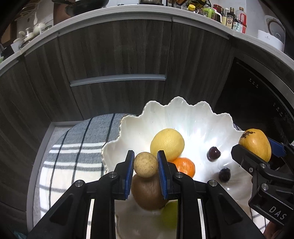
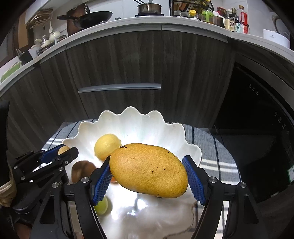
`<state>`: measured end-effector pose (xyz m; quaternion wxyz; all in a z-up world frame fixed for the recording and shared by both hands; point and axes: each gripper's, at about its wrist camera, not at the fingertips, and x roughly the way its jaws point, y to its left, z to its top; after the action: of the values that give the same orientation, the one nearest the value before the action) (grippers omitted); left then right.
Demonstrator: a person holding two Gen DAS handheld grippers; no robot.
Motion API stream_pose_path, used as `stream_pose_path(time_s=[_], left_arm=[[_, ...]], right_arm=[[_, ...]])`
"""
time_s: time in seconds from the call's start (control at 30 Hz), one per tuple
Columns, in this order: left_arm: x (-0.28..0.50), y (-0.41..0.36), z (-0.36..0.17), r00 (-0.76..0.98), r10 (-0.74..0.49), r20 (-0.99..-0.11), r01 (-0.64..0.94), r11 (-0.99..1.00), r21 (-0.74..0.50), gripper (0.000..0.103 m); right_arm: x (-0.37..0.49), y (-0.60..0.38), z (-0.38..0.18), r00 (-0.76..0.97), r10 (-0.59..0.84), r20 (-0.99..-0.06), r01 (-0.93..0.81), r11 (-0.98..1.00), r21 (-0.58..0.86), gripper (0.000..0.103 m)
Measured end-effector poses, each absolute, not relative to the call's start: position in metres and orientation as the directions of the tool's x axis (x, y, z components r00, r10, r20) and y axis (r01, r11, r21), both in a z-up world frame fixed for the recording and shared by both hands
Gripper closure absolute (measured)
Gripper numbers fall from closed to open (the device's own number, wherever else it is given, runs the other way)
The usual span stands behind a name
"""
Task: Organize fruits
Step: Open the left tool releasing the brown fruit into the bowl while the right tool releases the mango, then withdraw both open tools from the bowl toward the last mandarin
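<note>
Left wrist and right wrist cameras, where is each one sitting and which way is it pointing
Left wrist: on the left gripper, angled down past its clamped small tan fruit into the white bowl; right gripper at right.
Right wrist: on the right gripper, angled down past its held mango into the bowl; left gripper at left.
Shared: bowl, lemon, kiwi, both grippers, cabinets.

Behind stand dark wood-grain cabinets (image 2: pixel 128 60) under a pale bench (image 2: pixel 147 21) crowded with a black wok (image 2: pixel 91 17), a steel pot (image 2: pixel 149 8), sauce bottles (image 2: pixel 235 20) and a white appliance (image 2: pixel 275 36) — a black oven front (image 2: pixel 257 128) at right, a striped grey-and-white cloth (image 1: pixel 73 147) lower down.
</note>
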<state>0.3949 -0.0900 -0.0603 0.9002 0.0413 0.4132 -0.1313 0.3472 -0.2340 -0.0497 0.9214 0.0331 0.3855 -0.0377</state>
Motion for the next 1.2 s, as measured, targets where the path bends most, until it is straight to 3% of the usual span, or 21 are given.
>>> stream_pose_path(time_s=[0.13, 0.3, 0.47, 0.53, 0.8, 1.2], left_arm=[[0.401, -0.093, -0.065, 0.620, -0.201, -0.759, 0.272, 0.962, -0.033, 0.073], [0.401, -0.092, -0.066, 0.637, -0.174, -0.751, 0.249, 0.968, -0.013, 0.042], [0.399, -0.090, -0.067, 0.629, -0.164, -0.760, 0.244, 0.970, -0.008, 0.040], [0.395, -0.089, -0.064, 0.637, -0.159, -0.754, 0.241, 0.971, -0.001, 0.035], [0.377, -0.085, -0.035, 0.684, -0.147, -0.715, 0.229, 0.973, 0.019, 0.017], [0.332, -0.078, 0.004, 0.718, -0.155, -0.679, 0.231, 0.973, 0.022, 0.010]], right_arm=[[0.358, -0.238, -0.055, 0.692, -0.045, -0.721, 0.102, 0.994, 0.036, 0.028], [0.364, -0.242, -0.061, 0.677, -0.048, -0.734, 0.107, 0.994, 0.033, 0.027], [0.364, -0.241, -0.060, 0.681, -0.093, -0.726, 0.118, 0.993, -0.017, 0.025], [0.362, -0.241, -0.057, 0.687, -0.101, -0.720, 0.126, 0.992, -0.018, 0.018], [0.346, -0.241, -0.039, 0.709, -0.109, -0.697, 0.140, 0.990, -0.012, 0.017], [0.298, -0.240, -0.005, 0.740, -0.123, -0.661, 0.157, 0.988, -0.009, 0.017]])
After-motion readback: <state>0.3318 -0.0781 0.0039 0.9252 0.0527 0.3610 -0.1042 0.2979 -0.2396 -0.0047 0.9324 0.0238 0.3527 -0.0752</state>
